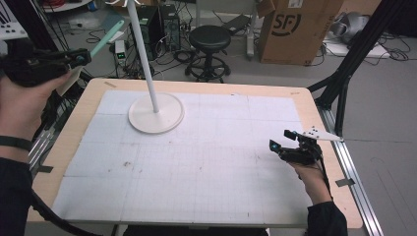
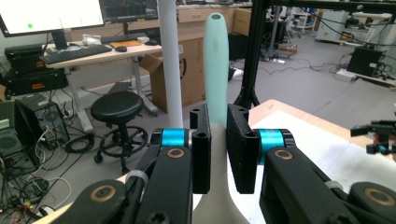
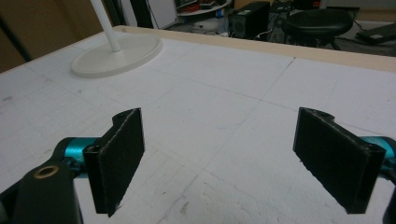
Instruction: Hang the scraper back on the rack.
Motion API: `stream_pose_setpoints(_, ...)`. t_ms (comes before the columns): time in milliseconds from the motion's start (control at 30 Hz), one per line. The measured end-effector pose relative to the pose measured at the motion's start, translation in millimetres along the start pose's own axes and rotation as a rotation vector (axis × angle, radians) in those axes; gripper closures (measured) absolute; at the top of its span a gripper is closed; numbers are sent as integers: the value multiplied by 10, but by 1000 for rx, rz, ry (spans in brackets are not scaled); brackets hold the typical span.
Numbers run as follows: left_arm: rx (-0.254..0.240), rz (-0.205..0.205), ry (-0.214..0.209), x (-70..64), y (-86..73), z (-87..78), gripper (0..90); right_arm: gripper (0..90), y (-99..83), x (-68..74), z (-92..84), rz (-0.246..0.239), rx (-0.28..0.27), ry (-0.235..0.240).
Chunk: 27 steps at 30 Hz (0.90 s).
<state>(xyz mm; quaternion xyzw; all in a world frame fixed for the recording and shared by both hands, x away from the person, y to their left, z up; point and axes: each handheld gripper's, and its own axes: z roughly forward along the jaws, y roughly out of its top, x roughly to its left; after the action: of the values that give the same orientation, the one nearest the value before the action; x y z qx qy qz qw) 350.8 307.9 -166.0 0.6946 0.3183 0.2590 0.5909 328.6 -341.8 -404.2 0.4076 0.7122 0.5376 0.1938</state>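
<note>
While the left gripper is raised off the table's left edge, its jaws are clenched on a mint-green spatula at the neck; the handle's long axis runs straight out past the pads, with the white stand's pole just beside it; the stand's round base sits on the white mat; the right gripper rests well apart, jaws released and wide, nothing between them; no containers stand about.
</note>
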Motion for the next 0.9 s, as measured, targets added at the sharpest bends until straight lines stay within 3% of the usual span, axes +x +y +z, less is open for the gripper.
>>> stream_pose_setpoints(367,-24,2,29,-12,219,60,806,158,-2,-4,3,5,4,4)
stream_pose_setpoints(900,32,15,73,17,211,154,805,158,-3,-11,4,8,2,5)
